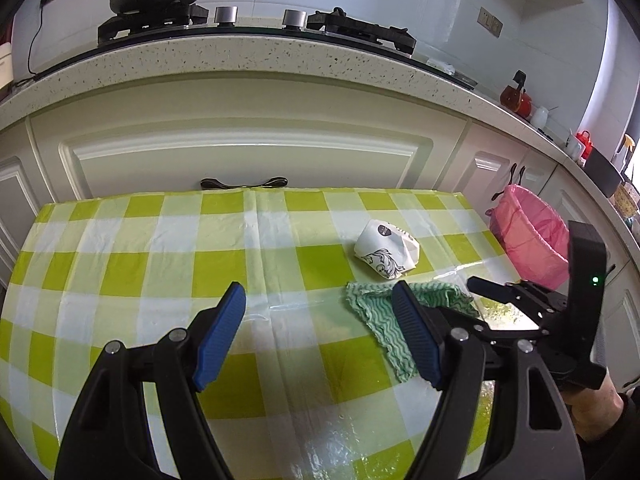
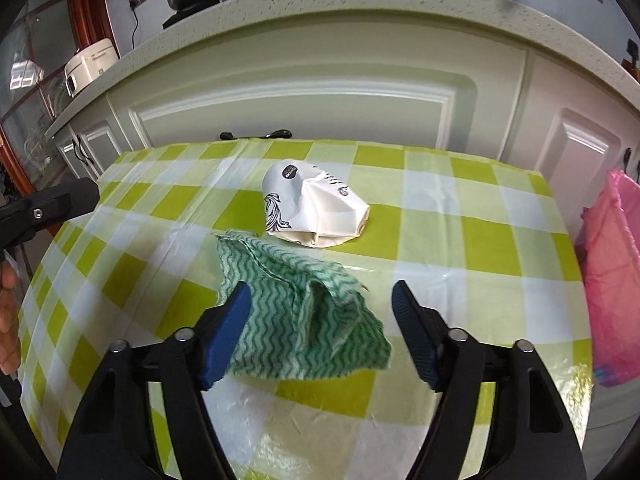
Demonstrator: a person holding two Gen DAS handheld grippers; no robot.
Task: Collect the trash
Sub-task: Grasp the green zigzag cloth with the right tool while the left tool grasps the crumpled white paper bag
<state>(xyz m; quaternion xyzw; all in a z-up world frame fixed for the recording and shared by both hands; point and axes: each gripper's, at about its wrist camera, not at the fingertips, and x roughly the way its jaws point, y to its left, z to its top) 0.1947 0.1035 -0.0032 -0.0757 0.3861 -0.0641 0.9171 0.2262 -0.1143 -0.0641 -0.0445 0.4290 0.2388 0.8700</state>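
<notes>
Approach step: right gripper [image 2: 320, 320] wide open, empty, above green cloth [image 2: 304, 320]. Left gripper [image 1: 318, 332] likewise. Crushed cup [image 2: 316, 208] at 12 o'clock; next: advance, close.

Cup [image 2: 314, 206]: crushed white paper, black print — on its side, mid-table.
Cloth [image 2: 304, 320]: green wavy-striped (rumpled), just beside it.

Green-wavy cloth [image 2: 304, 320], white black-printed wrapper [image 2: 316, 210], pink bag [image 1: 530, 242]
</notes>
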